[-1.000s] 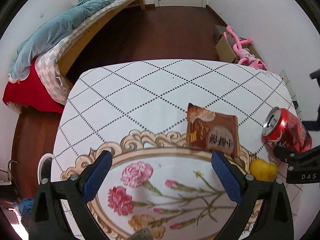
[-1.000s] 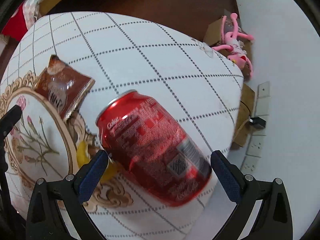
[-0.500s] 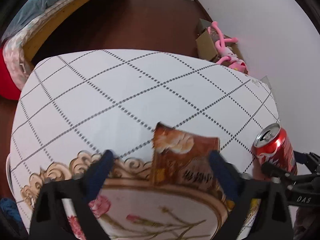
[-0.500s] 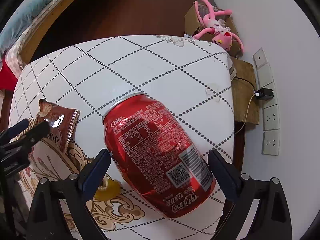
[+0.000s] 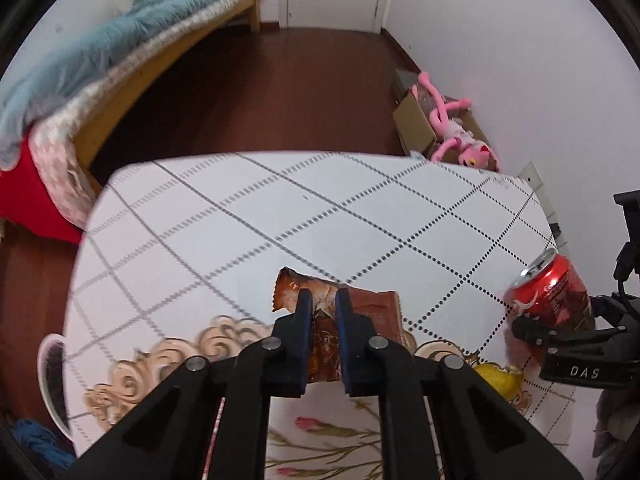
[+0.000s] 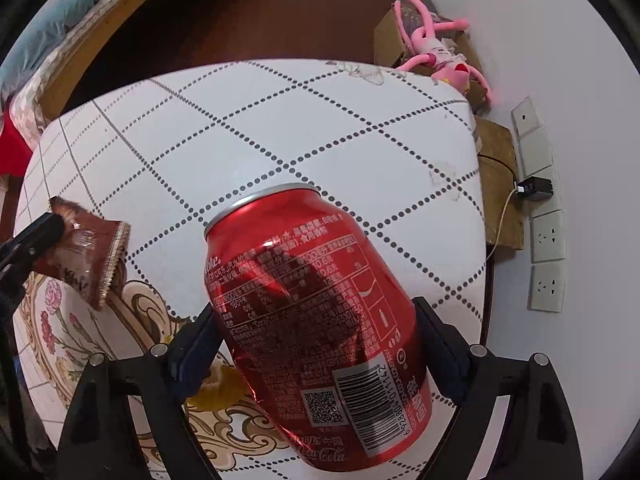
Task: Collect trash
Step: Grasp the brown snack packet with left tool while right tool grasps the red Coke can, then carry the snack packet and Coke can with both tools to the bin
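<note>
- My left gripper (image 5: 320,306) has its fingers drawn nearly together on the brown snack wrapper (image 5: 376,314), pinching it mid-width so the crumpled foil cannot slip; the wrapper sits at about 6 o'clock on the white surface (image 5: 280,216), at the edge of the floral print.
- My right gripper (image 6: 316,344) has its fingers spread wide against both sides of the red cola can (image 6: 316,312), gripping low on the body, I judge to keep it steady; the can tilts toward 11 o'clock.
- From the left wrist view the can is at 3 o'clock, well apart from the wrapper.
- A yellow scrap (image 5: 498,376), perhaps peel, lies near the can's base; the can hides most of it in the right wrist view, so I cannot name it.
- Whether wrapper or can has left the surface, I cannot tell.
- No bin shows in either view.
</note>
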{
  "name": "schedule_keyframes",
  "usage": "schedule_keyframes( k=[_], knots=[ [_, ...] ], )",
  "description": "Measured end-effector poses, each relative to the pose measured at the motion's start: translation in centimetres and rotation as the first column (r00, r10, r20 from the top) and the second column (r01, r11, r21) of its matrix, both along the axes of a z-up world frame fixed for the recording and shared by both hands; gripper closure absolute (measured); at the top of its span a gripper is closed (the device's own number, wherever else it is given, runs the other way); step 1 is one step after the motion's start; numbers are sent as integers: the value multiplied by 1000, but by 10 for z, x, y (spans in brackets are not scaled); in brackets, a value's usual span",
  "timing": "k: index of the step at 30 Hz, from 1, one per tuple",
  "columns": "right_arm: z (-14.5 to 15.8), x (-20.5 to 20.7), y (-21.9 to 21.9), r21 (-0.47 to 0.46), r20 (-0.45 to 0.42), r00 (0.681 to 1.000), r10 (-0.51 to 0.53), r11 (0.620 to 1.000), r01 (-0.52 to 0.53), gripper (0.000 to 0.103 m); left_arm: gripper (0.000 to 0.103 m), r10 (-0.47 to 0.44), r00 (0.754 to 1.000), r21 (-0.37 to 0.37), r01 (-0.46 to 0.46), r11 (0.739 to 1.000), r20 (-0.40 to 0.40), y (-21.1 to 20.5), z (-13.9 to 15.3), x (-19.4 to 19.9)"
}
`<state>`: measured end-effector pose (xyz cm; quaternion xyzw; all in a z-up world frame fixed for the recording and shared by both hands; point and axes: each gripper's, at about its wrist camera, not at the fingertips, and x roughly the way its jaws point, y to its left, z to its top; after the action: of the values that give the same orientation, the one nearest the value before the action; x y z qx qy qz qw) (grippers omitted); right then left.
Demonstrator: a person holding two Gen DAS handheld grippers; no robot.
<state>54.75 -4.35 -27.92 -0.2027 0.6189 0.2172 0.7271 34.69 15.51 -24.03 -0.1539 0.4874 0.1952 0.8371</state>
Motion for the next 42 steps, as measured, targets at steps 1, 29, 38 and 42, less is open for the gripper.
schedule_keyframes(
  k=[1,29,38,42],
  knots=[
    [3,-2,-2,5,8,1000,-8,1000,8,12,95,0,1000,22,0,1000,7,0,5,-4],
    [160,-156,58,416,94,995,-17,909,-24,13,95,90,968,249,-149,957,233,71,173,-192],
    [178,-266,162,501,70,988,140,851,-156,13,95,213,951,273,-270,923,224,142,176,-292],
    [165,-317,221,512,40,972,231,831,-218,13,95,296,937,255,-337,906,187,180,153,-337]
  ],
)
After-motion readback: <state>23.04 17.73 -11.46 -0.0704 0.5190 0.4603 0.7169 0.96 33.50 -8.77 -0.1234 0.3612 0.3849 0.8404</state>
